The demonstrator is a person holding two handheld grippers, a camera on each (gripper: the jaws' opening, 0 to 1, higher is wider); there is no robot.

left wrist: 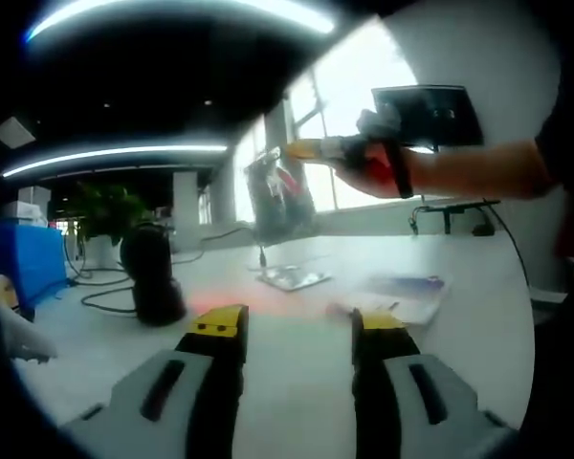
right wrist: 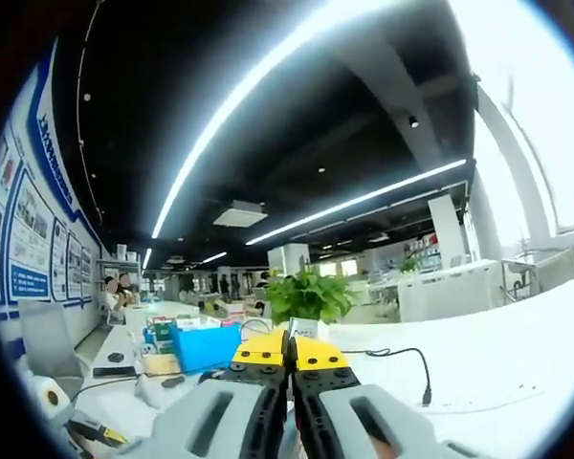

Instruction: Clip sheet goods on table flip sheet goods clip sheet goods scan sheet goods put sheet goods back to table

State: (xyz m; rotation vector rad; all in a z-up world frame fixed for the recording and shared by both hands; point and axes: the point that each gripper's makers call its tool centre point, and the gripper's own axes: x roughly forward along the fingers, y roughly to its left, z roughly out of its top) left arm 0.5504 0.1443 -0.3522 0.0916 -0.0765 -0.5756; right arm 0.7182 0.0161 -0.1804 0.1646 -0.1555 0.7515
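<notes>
Sheet goods [left wrist: 408, 296] flat on table [left wrist: 297, 382], right of scanner [left wrist: 151, 273], right tool [left wrist: 311, 148] raised above them

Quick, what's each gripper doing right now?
Left gripper: open, holding nothing.
Right gripper: shut; in the left gripper view it holds up a sheet item.

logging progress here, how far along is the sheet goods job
Picked up: the right gripper, seen in the left gripper view, holds a shiny packet up above the white table, near the black scanner. The left gripper is open and idle. Left: setting the packet back beside the others.
</notes>
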